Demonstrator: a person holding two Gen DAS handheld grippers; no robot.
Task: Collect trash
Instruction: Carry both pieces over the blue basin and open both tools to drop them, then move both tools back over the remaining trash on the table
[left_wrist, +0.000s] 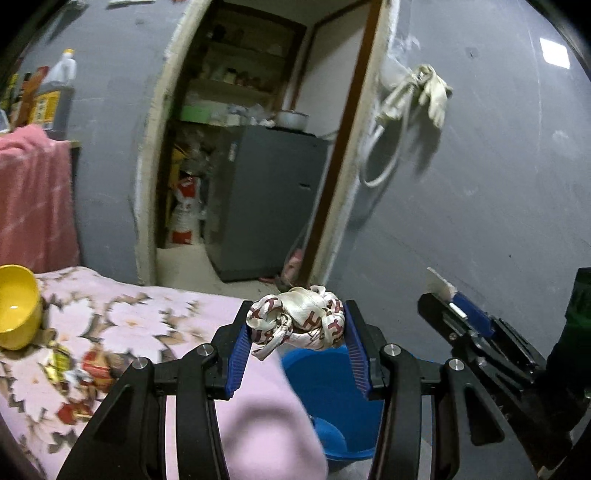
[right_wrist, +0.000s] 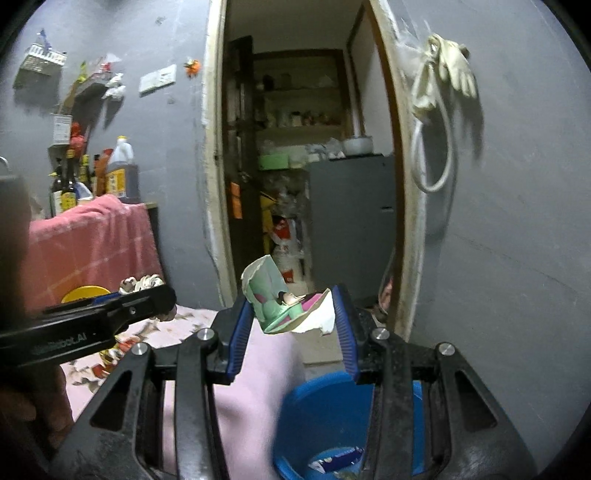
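My left gripper (left_wrist: 297, 326) is shut on a crumpled white wrapper with red letters (left_wrist: 295, 321), held in the air above a blue bucket (left_wrist: 332, 398). My right gripper (right_wrist: 293, 314) is shut on a crushed green and pink paper cup (right_wrist: 284, 301), held above the same blue bucket (right_wrist: 325, 413), which has some wrappers at its bottom. The right gripper shows at the right of the left wrist view (left_wrist: 454, 314). The left gripper shows at the left of the right wrist view (right_wrist: 147, 299), with the wrapper (right_wrist: 142, 283) in it.
A table with a pink floral cloth (left_wrist: 110, 332) stands left of the bucket, with a yellow bowl (left_wrist: 16, 312) and small red and yellow wrappers (left_wrist: 92, 365) on it. A doorway with a grey fridge (left_wrist: 266, 199) lies ahead. A pink towel (right_wrist: 88, 240) and bottles (right_wrist: 122, 173) are at the left.
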